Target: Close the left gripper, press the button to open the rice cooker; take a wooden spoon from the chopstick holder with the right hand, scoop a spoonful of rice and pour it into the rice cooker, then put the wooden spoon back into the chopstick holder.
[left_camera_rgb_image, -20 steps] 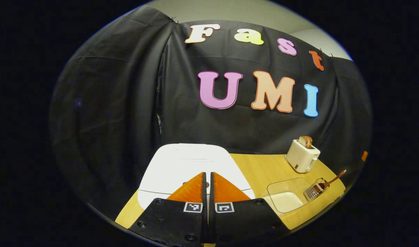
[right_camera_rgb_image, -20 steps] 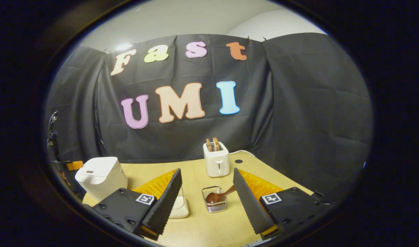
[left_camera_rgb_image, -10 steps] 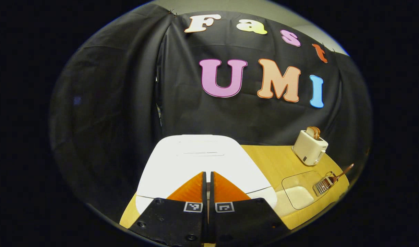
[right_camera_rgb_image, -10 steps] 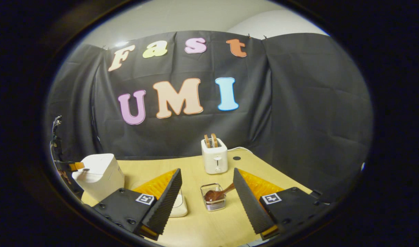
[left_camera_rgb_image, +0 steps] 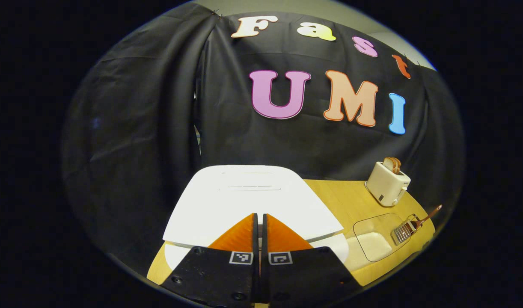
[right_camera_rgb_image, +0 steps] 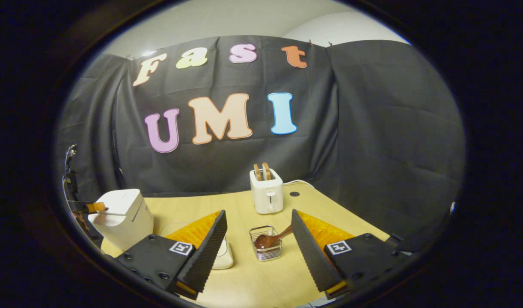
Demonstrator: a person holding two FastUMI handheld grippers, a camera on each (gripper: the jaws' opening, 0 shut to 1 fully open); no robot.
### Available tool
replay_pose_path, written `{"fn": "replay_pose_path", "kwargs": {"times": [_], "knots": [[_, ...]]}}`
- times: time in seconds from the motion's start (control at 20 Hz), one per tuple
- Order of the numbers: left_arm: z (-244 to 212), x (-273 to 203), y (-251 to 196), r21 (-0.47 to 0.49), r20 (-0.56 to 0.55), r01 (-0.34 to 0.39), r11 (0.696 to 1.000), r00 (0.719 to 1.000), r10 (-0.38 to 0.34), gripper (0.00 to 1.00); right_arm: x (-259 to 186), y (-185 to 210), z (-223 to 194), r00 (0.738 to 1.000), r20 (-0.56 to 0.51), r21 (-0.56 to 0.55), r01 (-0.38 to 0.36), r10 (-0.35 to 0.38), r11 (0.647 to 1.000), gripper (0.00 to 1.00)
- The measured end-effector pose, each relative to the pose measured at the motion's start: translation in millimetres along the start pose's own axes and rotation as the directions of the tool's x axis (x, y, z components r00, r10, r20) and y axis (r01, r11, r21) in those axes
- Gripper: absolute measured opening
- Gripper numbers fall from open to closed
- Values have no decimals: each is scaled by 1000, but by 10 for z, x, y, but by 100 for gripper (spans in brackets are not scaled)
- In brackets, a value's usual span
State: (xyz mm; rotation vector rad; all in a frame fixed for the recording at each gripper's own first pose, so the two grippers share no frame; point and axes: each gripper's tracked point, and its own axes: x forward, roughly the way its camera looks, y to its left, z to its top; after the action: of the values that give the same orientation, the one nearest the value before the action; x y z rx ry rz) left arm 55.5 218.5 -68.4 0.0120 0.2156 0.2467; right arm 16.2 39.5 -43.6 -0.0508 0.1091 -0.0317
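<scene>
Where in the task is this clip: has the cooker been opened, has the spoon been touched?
Done: left gripper is shut at the cooker's front, and the lid looks just popped, a gap showing under its edge. In hand: nothing yet; the right gripper is open, aimed at the spoon in its holder. Left: grab, scoop, pour, return.

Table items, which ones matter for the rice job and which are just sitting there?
For the job: rice cooker, wooden spoon, chopstick holder, rice dish, left gripper, right gripper.

Just sitting there: toaster, with toast in its slots.
</scene>
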Motion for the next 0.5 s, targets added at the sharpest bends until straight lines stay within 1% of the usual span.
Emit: {"fn": "replay_pose_path", "kwargs": {"times": [0.15, 0.35, 0.5], "knots": [[228, 11, -20, 31, 50, -8, 999, 999, 7, 0, 35, 2, -20, 1000, -3, 6, -2, 2, 1000, 94], [551, 33, -37, 24, 120, -27, 999, 992, 24, 0, 51, -27, -22, 1000, 0, 11, 1, -1, 1000, 95], [674, 61, -37, 22, 159, -37, 999, 987, 33, 0, 45, -69, -58, 1000, 1, 15, 8, -8, 1000, 95]]}}
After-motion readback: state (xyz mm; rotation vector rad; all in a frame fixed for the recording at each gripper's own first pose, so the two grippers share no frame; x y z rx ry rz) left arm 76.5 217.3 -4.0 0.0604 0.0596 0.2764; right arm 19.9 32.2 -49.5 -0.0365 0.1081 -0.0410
